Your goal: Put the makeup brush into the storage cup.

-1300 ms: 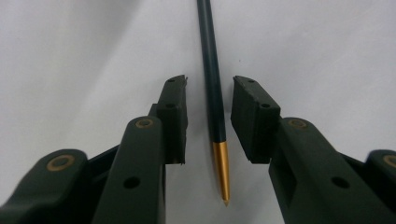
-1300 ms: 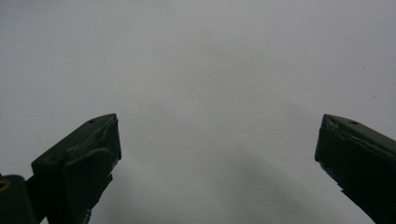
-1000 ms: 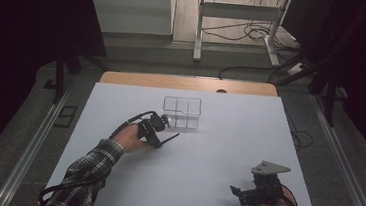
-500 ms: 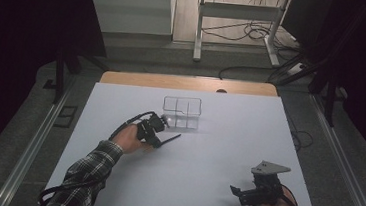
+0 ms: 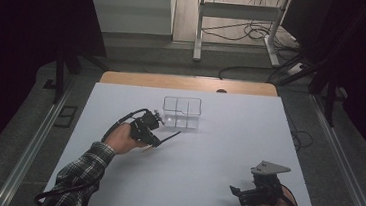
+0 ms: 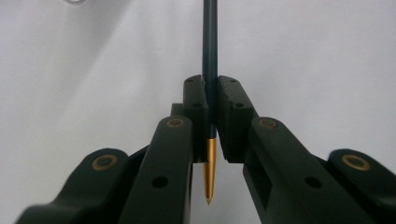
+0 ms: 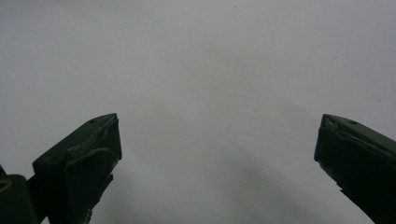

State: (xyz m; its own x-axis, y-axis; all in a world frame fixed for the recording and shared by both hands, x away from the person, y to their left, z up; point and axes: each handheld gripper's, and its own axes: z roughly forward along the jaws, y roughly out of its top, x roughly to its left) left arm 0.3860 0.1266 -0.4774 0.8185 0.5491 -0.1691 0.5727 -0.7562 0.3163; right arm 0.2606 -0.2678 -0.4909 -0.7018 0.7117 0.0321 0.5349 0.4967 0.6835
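**Matt black, clear plastic, pale tabletop**

The left gripper point(image 6: 210, 112) looks like matt black plastic with brass-coloured rivets. The pen point(image 6: 209, 56) has a smooth dark barrel and a glossy gold metallic tip. The organiser box point(image 5: 181, 112) is clear glossy plastic. The table point(image 5: 227, 152) is smooth matt white, with bare wood along its far edge.

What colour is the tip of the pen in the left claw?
Gold, on a dark pen; tip clearest in the left gripper view.
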